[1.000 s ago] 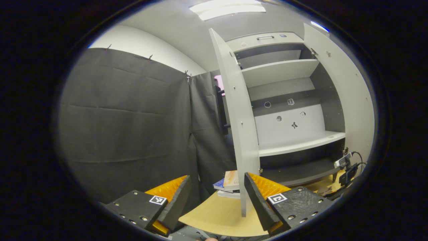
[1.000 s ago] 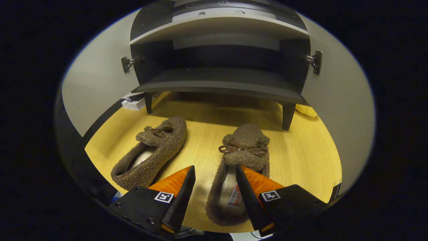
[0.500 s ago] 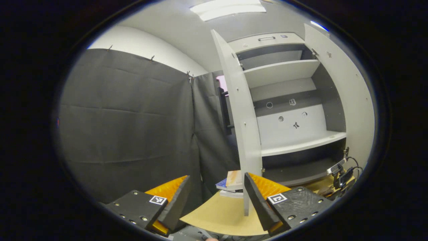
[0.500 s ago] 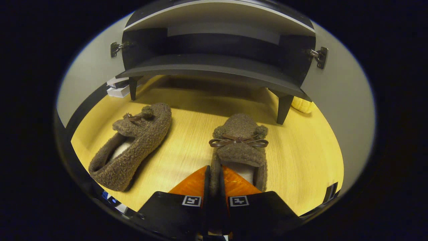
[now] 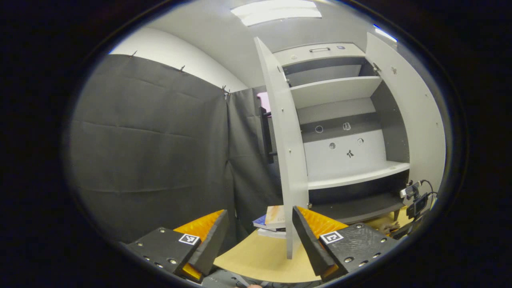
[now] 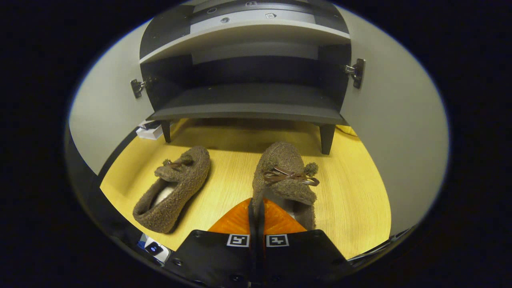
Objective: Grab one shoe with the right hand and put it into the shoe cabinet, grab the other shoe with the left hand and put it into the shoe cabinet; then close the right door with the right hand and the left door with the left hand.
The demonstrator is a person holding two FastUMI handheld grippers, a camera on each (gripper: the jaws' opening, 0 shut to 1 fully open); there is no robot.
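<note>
right gripper (image 6: 256, 208) jaws pinched on right shoe (image 6: 285, 176) side wall. left gripper (image 5: 258, 236) jaws wide, empty. cabinet (image 6: 248, 100) bottom shelf open ahead.

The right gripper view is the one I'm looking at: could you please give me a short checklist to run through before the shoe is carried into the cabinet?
1. Right tongs shut on the right shoe, pinching its side wall: ok.
2. Shoe fully clear of the wooden floor: cannot tell; it looks tilted.
3. Both cabinet doors open, left door and right door swung wide: ok.
4. Bottom shelf free to take the shoe: ok.
5. Other shoe off the carrying path, lying to the side: ok.
6. Left tongs open, holding nothing, ready for the second shoe: ok.
</note>
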